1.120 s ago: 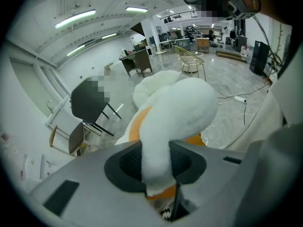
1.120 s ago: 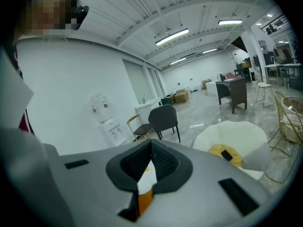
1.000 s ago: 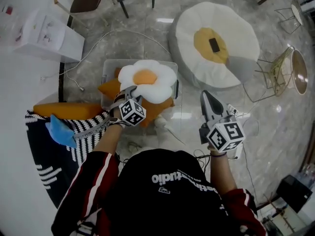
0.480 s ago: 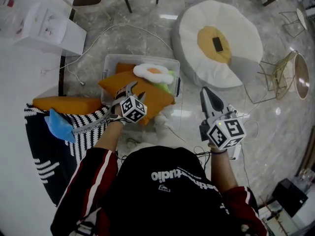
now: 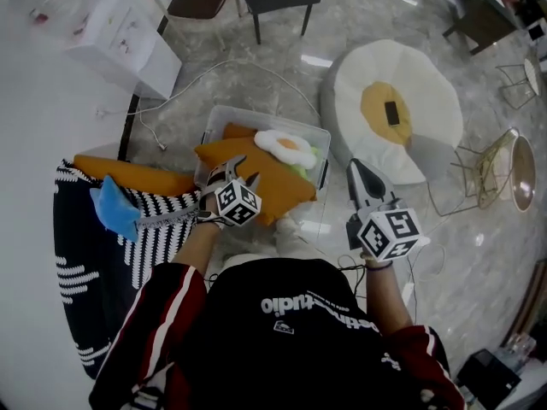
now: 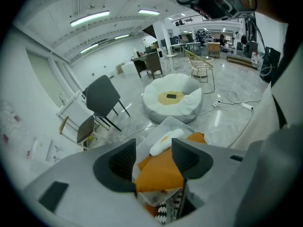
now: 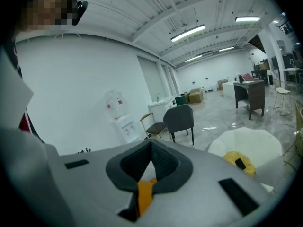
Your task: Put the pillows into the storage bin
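Head view: shirt print (image 5: 295, 307) illegible; pillows (image 5: 267, 179) in storage bin (image 5: 256, 114).

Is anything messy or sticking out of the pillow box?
Yes. The big orange pillow lies tilted across the storage bin, its corners poking over the rim, with the egg pillow perched on top. A long orange pillow lies outside by the striped blanket.

The left gripper (image 5: 238, 171), at centre left of the head view, points steeply downward. Its jaws have just been opening and stand apart, with nothing gripped. The right gripper (image 5: 357, 173), at centre right, has its jaws closed together.
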Demonstrator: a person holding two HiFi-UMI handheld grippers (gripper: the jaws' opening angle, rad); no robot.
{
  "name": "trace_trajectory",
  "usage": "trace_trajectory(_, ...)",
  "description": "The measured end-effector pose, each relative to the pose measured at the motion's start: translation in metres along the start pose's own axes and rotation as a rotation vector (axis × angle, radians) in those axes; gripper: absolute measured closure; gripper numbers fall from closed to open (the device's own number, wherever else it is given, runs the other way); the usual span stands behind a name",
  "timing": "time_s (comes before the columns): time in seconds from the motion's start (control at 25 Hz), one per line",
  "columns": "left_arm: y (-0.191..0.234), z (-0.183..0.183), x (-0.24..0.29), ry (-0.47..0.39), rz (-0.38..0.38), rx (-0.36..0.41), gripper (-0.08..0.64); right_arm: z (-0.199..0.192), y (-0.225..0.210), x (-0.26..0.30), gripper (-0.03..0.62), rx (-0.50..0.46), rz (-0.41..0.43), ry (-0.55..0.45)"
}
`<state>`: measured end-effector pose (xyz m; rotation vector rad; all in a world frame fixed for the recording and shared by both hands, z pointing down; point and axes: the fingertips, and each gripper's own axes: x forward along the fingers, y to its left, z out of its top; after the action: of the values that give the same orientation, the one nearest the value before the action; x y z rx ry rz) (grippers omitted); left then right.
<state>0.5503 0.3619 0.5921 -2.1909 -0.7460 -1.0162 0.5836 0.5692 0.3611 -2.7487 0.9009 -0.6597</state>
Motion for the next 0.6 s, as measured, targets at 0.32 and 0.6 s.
trace_trajectory(0.32, 0.041, -0.024, -0.081, -0.062, 0.136, -0.135, 0.325, 0.005, 0.086, 0.033, 0.589, -0.092, 0.129, 0.013)
trace_trajectory(0.6, 0.080, -0.070, -0.164, -0.099, 0.307, -0.273, 0.327, 0.016, 0.182, 0.064, 0.589, -0.182, 0.311, 0.018)
